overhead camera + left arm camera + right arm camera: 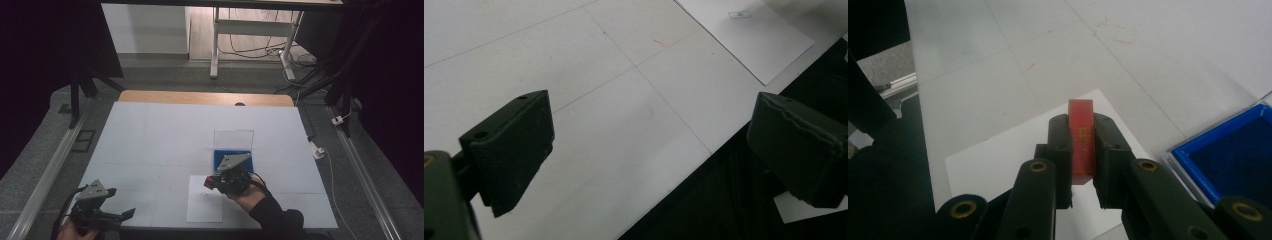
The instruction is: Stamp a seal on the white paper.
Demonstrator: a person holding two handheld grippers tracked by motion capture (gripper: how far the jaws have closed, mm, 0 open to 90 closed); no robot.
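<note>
A small flat red block (pixel 1081 117) with faint gold marks stands on edge between the jaws of my right gripper (pixel 1082 142), which is shut on it. In the high view, that right gripper (pixel 212 183) hovers over the top of a white paper sheet (pixel 204 205), with the red block (pixel 209 179) at its tip. An open blue box (pixel 220 157) sits just behind it, its clear lid (pixel 233 138) lying beyond. My left gripper (pixel 120 202) is at the table's front left corner, open and holding nothing. Its jaws (pixel 654 145) stand wide apart over the table edge.
The white table top (pixel 160 135) is marked with thin lines and a few red pen marks (pixel 1120 41). The blue box (pixel 1233 160) lies right of the held block. The sheet (pixel 749 35) bears a small printed rectangle. Dark floor, rails and desk legs surround the table.
</note>
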